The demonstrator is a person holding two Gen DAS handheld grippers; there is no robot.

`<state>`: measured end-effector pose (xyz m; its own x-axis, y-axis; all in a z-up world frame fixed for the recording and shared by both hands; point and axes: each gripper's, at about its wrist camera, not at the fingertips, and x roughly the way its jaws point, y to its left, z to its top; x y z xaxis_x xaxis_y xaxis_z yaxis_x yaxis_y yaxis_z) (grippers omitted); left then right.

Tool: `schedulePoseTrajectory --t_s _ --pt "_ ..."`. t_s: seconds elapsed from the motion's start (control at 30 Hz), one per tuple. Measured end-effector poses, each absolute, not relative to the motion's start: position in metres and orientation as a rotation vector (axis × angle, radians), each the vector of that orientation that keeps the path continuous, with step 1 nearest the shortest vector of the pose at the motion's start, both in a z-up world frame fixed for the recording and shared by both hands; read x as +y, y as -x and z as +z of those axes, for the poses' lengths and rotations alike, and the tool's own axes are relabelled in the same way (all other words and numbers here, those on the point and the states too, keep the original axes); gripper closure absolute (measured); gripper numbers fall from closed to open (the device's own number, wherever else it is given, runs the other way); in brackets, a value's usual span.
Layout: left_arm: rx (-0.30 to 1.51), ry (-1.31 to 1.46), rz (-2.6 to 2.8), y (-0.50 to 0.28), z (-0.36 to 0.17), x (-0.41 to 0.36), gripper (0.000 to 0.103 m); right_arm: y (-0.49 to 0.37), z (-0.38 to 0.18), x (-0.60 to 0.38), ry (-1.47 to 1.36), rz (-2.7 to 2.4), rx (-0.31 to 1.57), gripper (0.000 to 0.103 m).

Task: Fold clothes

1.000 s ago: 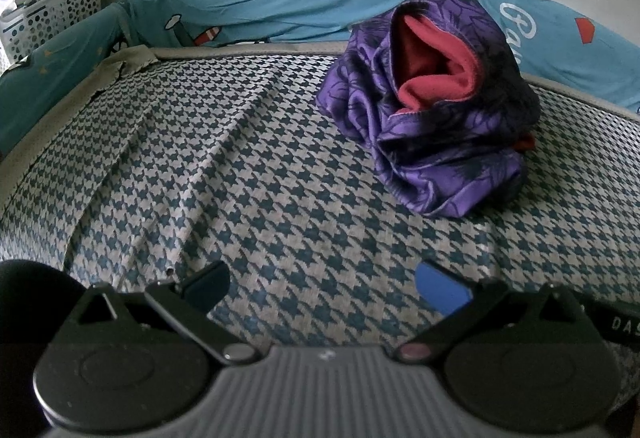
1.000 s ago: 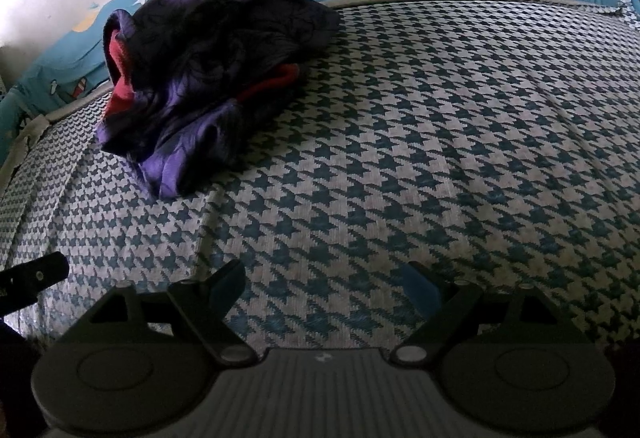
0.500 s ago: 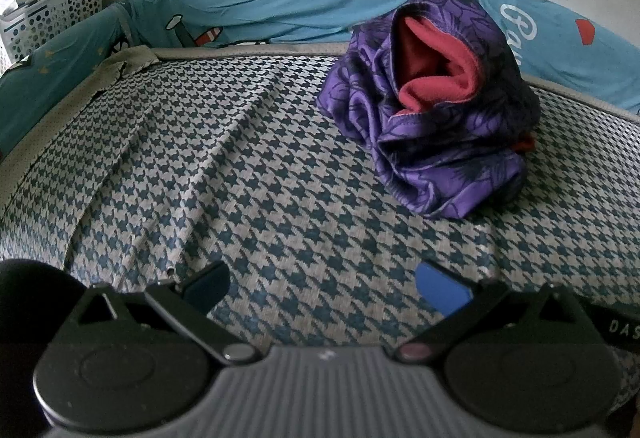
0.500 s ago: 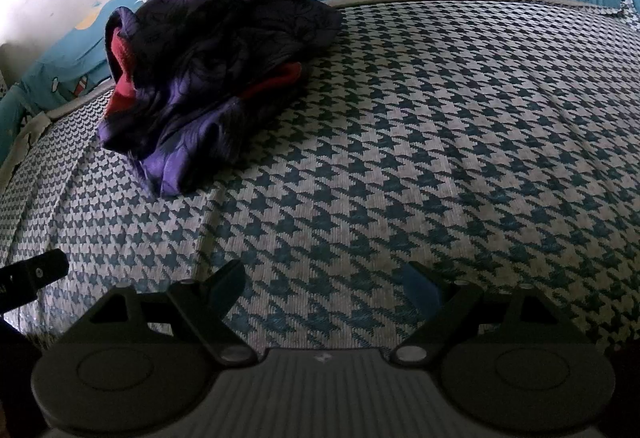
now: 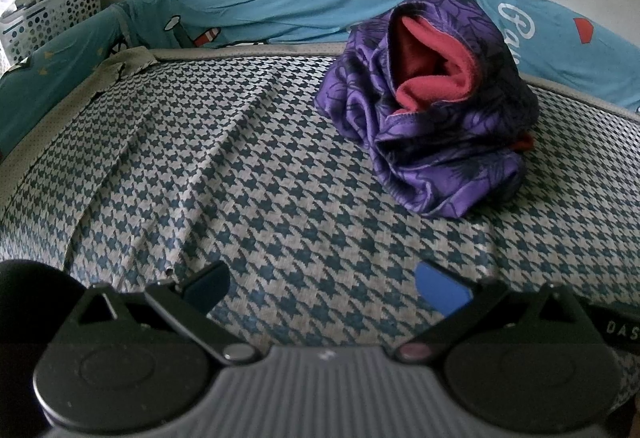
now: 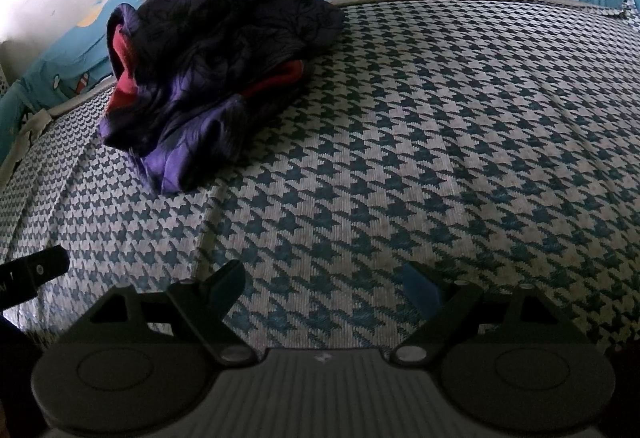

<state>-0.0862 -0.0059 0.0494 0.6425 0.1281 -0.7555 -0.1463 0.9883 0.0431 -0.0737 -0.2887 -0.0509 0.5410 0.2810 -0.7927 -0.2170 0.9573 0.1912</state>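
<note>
Houndstooth bed cover [image 5: 248, 174], dark blue on grey-white, fills both views w/ a few long creases running near-to-far on the left side. Grey piping edges the mattress at the far side, and behind it a teal printed sheet [image 5: 280, 10] w/ stars, planes and white script lettering runs along a pale wall. White perforated basket [image 5: 48, 14] sits at far left in the left wrist view, stuffed w/ bags and scraps. Task item: one crumpled purple garment [image 5: 432, 142] w/ dark floral print and red fleece lining, bunched in a heap near the far edge of the bed, touching the piping area; the lining shows as an open pocket on top. In the right wrist view the same garment [image 6: 208, 78] lies far left, red lining peeking at its left edge and along a lower fold. Left gripper [image 5: 322, 288] hangs above the bare cover, near side, fingers well apart, nothing between them; garment is far-right of it, apart. Right gripper [image 6: 324, 284] likewise over bare cover, fingers spread wide, nothing gripped; garment well apart to its far left. Black strap end [image 6: 34, 270] shows at the left edge of the right wrist view.
</note>
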Motion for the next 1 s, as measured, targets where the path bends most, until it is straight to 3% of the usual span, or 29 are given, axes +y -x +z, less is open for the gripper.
schedulePoseTrajectory --t_s 1.0 --pt "0.868 0.039 0.158 0.0827 0.0463 -0.0029 0.000 0.0809 -0.0495 -0.2870 -0.104 0.330 0.963 0.016"
